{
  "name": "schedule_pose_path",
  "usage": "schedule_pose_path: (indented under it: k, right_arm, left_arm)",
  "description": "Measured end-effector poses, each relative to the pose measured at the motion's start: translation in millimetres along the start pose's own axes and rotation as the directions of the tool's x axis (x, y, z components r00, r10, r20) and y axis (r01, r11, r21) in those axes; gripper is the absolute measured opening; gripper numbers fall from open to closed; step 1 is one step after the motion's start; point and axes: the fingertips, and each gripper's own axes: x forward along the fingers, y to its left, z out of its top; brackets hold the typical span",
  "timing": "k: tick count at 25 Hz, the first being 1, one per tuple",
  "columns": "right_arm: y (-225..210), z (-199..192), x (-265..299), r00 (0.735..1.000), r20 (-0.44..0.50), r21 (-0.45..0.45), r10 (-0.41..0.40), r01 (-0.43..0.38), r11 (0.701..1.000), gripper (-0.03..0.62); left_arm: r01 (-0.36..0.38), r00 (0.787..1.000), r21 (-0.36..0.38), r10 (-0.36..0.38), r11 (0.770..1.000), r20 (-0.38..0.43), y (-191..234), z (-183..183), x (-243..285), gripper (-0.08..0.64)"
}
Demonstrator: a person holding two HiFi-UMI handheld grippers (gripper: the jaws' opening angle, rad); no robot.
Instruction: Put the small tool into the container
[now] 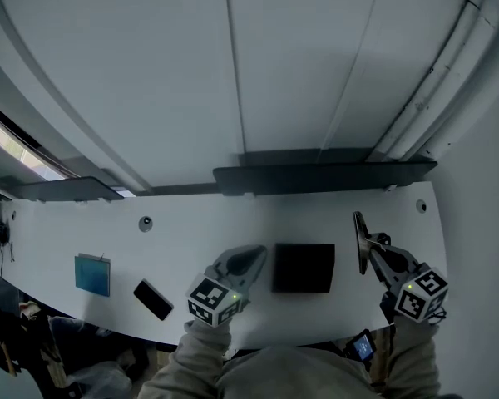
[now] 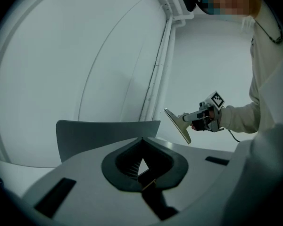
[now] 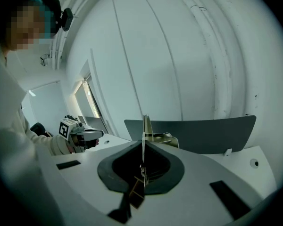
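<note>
1. Small tool [image 1: 359, 241]: clamped in the jaws of the right gripper [image 1: 373, 246], which are closed on it. It is a thin, flat, wedge-shaped blade. In the right gripper view it stands edge-on and upright from between the jaws [image 3: 144, 126]. From the left gripper view its pale, smooth broad face shows, widening away from the grip [image 2: 178, 125]. It is clear of the tabletop [image 1: 66, 239].

2. Container [image 1: 303, 267]: a black, square, matte box resting on the tabletop between the two grippers. In the head view it lies at 9 o'clock from the tool, near but apart from it. Its interior reads uniformly dark, so its contents cannot be told.

3. Left gripper [image 1: 254, 256]: at 9 o'clock from the container, just beside its left edge. The jaws are closed to a point with nothing between them [image 2: 142, 142].

4. Tabletop: white, smooth, with a curved front edge. A dark grey flat panel [image 1: 324, 175] stands along its far edge, at 12 o'clock from the container.

5. Other items, well apart at 9 o'clock from the left gripper: a teal square piece [image 1: 92, 274] and a black oblong slab [image 1: 153, 299], both lying flat.
</note>
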Motion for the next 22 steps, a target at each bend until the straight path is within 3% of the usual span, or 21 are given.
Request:
schedule_pose_path:
  k: [7, 12, 18, 22]
  right_arm:
    - [1.1, 12.6, 8.3, 0.994, 0.025, -0.032, 0.106, -0.106, 0.994, 0.021]
    - [-4.8, 11.9, 10.8, 0.991, 0.035, -0.040, 0.128, -0.127, 0.991, 0.021]
    - [-1.6, 16.0, 15.0, 0.987, 0.023, -0.070, 0.157, -0.156, 0.985, 0.021]
    - [2.4, 17.4, 17.2, 0.981, 0.032, -0.061, 0.191, -0.189, 0.980, 0.021]
  left_arm:
    - [-0.064, 0.998, -0.045, 0.065, 0.997, 0.005, -4.1, 1.3, -3.9, 0.002]
    - [-0.030, 0.999, 0.034, 0.031, 0.999, -0.028, -29.0, 4.5, 7.5, 0.002]
    - [-0.042, 0.998, 0.030, 0.043, 0.999, -0.039, -35.9, 1.5, 12.4, 0.002]
    - [-0.035, 0.994, 0.137, 0.048, 0.990, -0.096, -50.9, -2.8, 18.9, 0.002]
